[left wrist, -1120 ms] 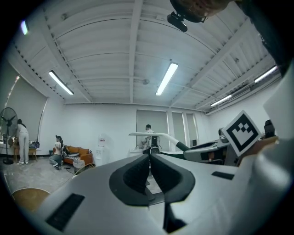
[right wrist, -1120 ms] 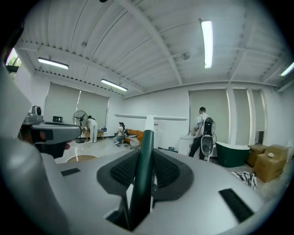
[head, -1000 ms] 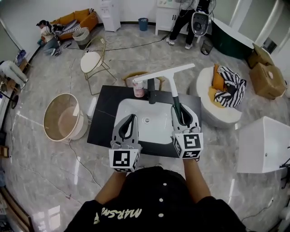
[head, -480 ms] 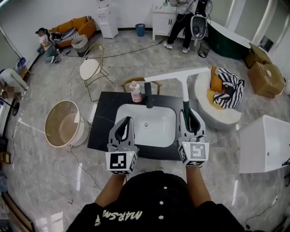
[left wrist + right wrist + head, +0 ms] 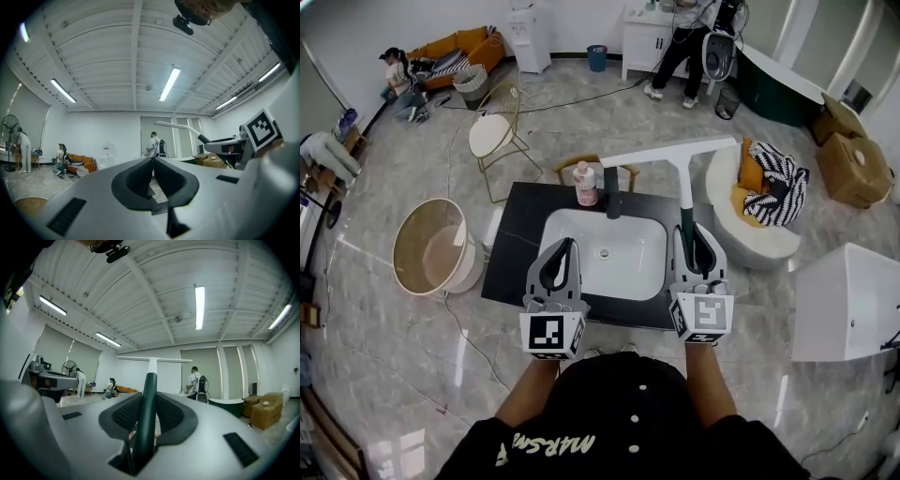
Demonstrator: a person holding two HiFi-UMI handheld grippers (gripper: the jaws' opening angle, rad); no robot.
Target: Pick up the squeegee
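The squeegee (image 5: pixel 670 152) has a long white blade, a white neck and a dark green handle. It hangs in the air over the right end of the black counter, blade pointing away from me. My right gripper (image 5: pixel 689 231) is shut on the green handle (image 5: pixel 146 418), and the blade (image 5: pixel 154 360) stands crosswise beyond the jaws. Over the front edge of the sink, my left gripper (image 5: pixel 570 244) is level and shut, its pads meeting with nothing between them (image 5: pixel 153 159). In the left gripper view the squeegee (image 5: pixel 180 126) shows at the right.
A white sink basin (image 5: pixel 605 255) is set in a black counter (image 5: pixel 511 253), with a black faucet (image 5: pixel 611 192) and a pink bottle (image 5: pixel 584 185) behind it. A round tub (image 5: pixel 431 246) stands left, a white box (image 5: pixel 844 300) right, a cushioned seat (image 5: pixel 769 197) beyond. People are at the back.
My right gripper has carried the squeegee to the right and a little up, off the basin's edge toward the counter's right end. The left gripper has stayed where it was.
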